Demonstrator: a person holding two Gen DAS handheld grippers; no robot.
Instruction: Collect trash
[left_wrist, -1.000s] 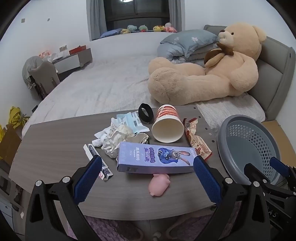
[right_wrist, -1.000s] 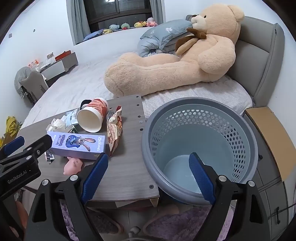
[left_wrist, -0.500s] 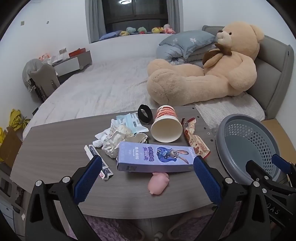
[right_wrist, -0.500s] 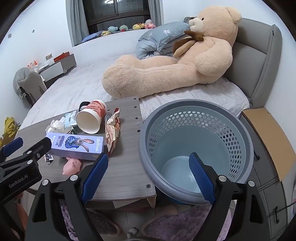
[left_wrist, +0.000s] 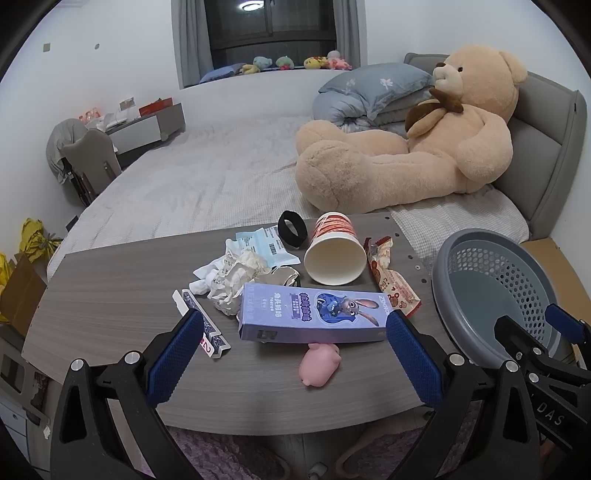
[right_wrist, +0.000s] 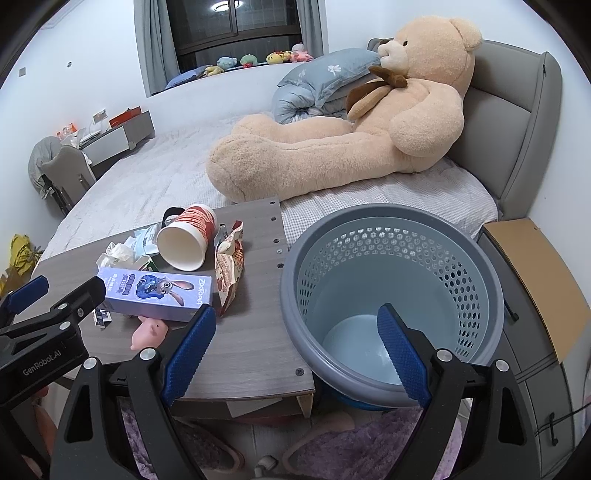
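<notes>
My left gripper (left_wrist: 291, 354) hangs over the near edge of the table (left_wrist: 110, 295) with its blue-padded fingers (left_wrist: 173, 354) spread wide and nothing between them. Framed in that gap is the purple carton (left_wrist: 314, 315), lying flat with a cartoon rabbit on its face. A small pink toy pig (left_wrist: 319, 363) pokes out from under the carton's near edge. Just left of the carton sit crumpled white paper (left_wrist: 232, 277) and a flattened blue-and-white pack (left_wrist: 201, 321), the latter partly behind my left finger. Beyond the carton a paper cup (left_wrist: 334, 251) lies on its side, mouth toward me, with a black band (left_wrist: 291, 229) and a pale blue label sheet (left_wrist: 264, 247) at its far left. A red-and-cream snack wrapper (left_wrist: 389, 273) lies to the cup's right.

My right gripper (right_wrist: 295, 349) is also spread apart and empty, hovering above the near rim of the grey perforated basket (right_wrist: 391, 229), which stands just off the table's right end. The basket holds nothing that I can see. Behind everything, a large teddy bear (right_wrist: 351, 140) sprawls across the bed (right_wrist: 155, 173).
</notes>
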